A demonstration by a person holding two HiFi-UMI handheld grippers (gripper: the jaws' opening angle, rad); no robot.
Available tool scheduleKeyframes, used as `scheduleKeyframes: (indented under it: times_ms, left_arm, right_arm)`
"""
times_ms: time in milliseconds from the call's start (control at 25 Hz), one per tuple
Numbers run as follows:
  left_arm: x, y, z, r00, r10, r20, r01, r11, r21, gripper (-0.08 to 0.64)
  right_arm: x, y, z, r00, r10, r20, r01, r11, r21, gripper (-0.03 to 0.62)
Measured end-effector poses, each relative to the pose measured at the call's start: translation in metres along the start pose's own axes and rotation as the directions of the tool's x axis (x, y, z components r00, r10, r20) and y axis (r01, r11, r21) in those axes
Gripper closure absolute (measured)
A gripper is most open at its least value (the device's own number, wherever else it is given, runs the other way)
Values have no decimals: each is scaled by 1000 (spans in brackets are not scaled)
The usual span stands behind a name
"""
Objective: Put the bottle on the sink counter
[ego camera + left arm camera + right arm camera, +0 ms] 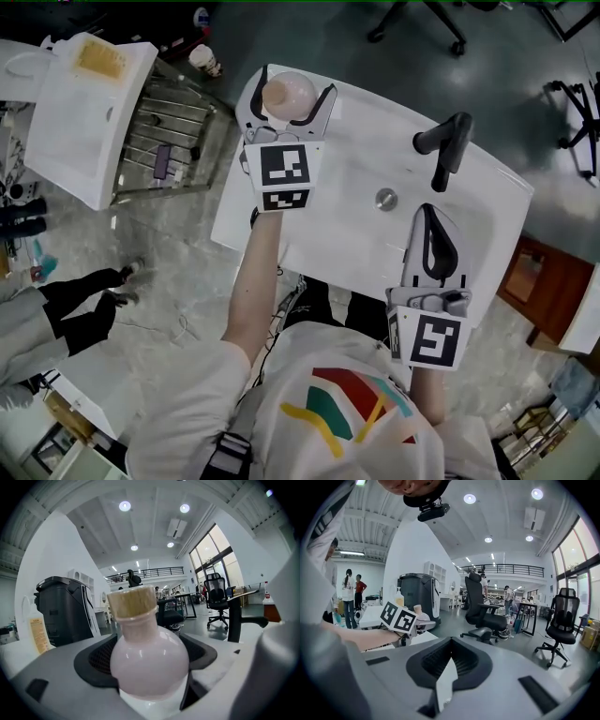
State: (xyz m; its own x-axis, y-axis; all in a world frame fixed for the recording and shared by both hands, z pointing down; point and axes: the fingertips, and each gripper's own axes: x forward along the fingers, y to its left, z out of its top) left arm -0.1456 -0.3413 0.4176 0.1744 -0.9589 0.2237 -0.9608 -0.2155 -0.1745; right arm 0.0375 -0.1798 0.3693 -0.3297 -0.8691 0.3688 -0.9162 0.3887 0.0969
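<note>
Our left gripper (291, 114) squeezes the pink bottle (287, 92) at the far left corner of the white sink counter (356, 159). Our right gripper (427, 214), jaws together, holds nothing. The floor (187, 272) is grey.

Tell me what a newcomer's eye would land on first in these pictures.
The round pink bottle with its cork stopper, clamped in the left gripper at the far left corner of the white sink, grabs attention first. Next comes the black faucet on the sink's far right side, with the right gripper shut and empty over the basin near it.
</note>
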Motion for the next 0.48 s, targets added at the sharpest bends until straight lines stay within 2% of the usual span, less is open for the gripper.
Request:
scheduleKeyframes:
  times_ms: [480]
  left_arm:
    - [28, 7, -47, 996, 7, -83, -8, 1000, -13, 163]
  right_arm:
    - [10, -1, -28, 997, -1, -77, 3, 1000, 26, 580]
